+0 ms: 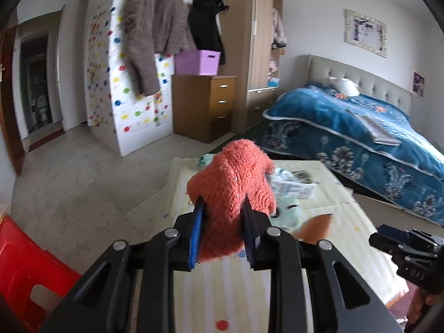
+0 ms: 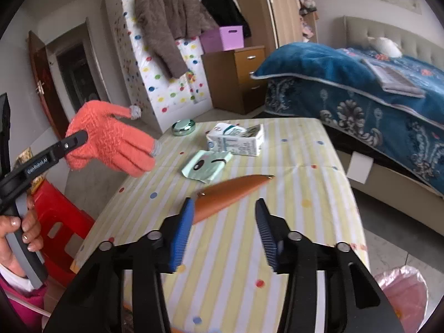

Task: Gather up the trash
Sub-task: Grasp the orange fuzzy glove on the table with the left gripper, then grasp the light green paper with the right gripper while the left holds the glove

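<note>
My left gripper (image 1: 223, 213) is shut on an orange knitted glove (image 1: 233, 188) and holds it in the air above the table's left edge; the glove (image 2: 111, 138) also shows at the left of the right wrist view. My right gripper (image 2: 223, 213) is open and empty, just above the near end of an orange glasses case (image 2: 230, 193) lying on the striped tablecloth (image 2: 291, 222). Farther back lie a crumpled mint-green wrapper with a face (image 2: 206, 166), a flattened white milk carton (image 2: 236, 140) and a green round tin (image 2: 183, 127).
A red plastic stool (image 2: 61, 222) stands left of the table. A pink bag (image 2: 402, 291) sits at the lower right. A bed with a blue cover (image 2: 360, 88) is to the right, a wooden drawer unit (image 2: 236, 77) behind.
</note>
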A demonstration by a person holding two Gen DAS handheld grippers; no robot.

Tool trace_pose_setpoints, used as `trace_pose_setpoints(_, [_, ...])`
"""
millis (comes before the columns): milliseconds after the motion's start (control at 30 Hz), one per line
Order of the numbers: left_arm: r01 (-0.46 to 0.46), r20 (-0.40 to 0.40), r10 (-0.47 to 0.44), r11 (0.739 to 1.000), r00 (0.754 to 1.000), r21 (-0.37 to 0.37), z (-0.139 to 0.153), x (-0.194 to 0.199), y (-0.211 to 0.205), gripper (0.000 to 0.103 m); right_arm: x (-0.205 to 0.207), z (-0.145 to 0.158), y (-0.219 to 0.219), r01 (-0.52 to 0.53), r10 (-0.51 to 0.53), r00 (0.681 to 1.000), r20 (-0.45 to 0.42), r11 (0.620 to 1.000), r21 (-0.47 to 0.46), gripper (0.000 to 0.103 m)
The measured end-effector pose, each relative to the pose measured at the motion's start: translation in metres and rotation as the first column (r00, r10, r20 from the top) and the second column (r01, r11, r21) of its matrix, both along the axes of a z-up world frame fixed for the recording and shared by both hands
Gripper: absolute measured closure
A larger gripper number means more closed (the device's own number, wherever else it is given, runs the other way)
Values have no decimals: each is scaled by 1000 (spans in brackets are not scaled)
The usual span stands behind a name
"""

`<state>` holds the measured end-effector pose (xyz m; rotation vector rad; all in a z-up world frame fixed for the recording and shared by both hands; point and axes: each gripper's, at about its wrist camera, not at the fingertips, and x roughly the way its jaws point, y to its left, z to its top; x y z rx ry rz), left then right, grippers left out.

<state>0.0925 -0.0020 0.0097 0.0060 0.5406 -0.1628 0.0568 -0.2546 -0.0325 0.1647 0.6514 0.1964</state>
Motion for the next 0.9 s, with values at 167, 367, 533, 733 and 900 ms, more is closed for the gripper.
trace_pose_setpoints(167, [-39, -33, 39, 999, 999, 11, -19, 31, 11, 79, 42, -7, 25, -30, 29, 999, -34, 999, -19, 68])
trace_pose_setpoints(367, [-43, -60, 44, 999, 997, 16, -36, 67, 12, 79, 91, -22, 48, -48, 44, 996, -84, 998, -44, 67])
trace_pose_setpoints(533, [-32, -77, 34, 999, 996, 18, -49, 85, 13, 79, 128, -38, 57, -40, 31, 988, -153, 998, -53, 65])
trace_pose_setpoints(733, [-36, -120, 36, 999, 992, -1, -65, 97, 18, 79, 160, -57, 57, -33, 24, 971, -239, 999, -34, 57])
trace_pose_setpoints(900, [-41, -152, 38, 999, 988, -16, -69, 95, 22, 79, 157, -61, 61, -40, 33, 973, -228, 999, -23, 68])
